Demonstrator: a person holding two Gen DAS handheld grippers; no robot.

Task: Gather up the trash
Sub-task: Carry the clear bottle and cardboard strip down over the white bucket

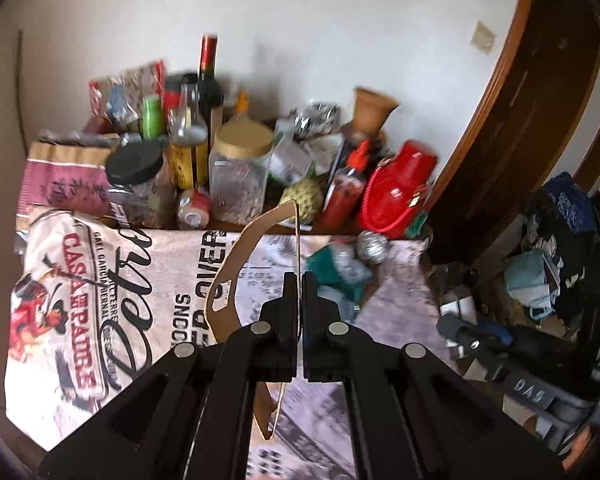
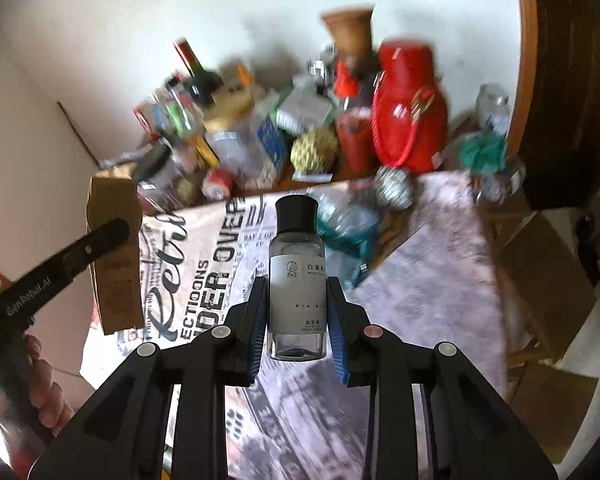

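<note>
My left gripper is shut on a thin brown cardboard piece, seen edge-on, held above the printed tablecloth. In the right wrist view the same piece shows as a flattened brown carton in the left gripper. My right gripper is shut on a small clear bottle with a black cap and white label, held upright above the cloth. A crumpled teal-and-clear wrapper and a foil ball lie on the cloth; they also show in the right wrist view, the wrapper and the ball.
The back of the table is crowded: wine bottle, jars, red flask, sauce bottle, clay pot, paper bags. A dark door frame stands right. Clutter and boxes lie on the floor right.
</note>
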